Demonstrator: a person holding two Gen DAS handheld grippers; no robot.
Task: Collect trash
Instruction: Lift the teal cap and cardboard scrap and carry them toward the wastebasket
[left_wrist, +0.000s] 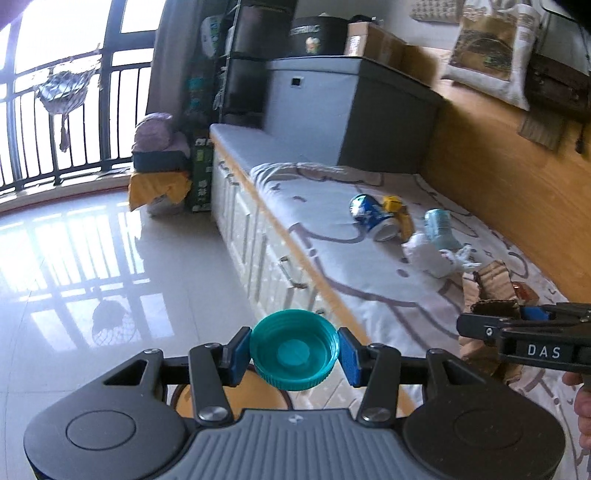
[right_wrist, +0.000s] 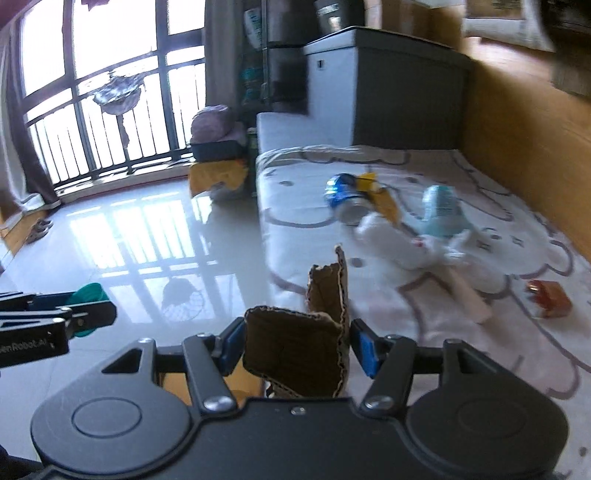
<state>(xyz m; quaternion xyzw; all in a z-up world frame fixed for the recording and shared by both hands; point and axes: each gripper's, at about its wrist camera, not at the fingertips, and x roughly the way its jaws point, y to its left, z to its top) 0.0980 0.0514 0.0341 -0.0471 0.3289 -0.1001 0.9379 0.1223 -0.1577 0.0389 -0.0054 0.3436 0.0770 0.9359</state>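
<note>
Nearest to me, my left tool (left_wrist: 294, 350) pinches a teal bottle cap (left_wrist: 294, 350) between its blue pads, hollow side facing the camera, held over the floor beside the bed edge. My right tool (right_wrist: 295, 347) pinches a torn piece of brown cardboard (right_wrist: 301, 347), its ragged edge standing above the pads. In the left view the right tool's side reads "DAS"; in the right view the left tool's side shows blurred lettering I cannot read in full. Farther off, on the printed bed sheet (left_wrist: 354, 291), lie a blue can (left_wrist: 373, 218), a yellow wrapper (left_wrist: 400, 216), a pale blue cup (left_wrist: 439, 229) on its side, crumpled white tissue (left_wrist: 428, 254) and a small red packet (right_wrist: 550, 297).
</note>
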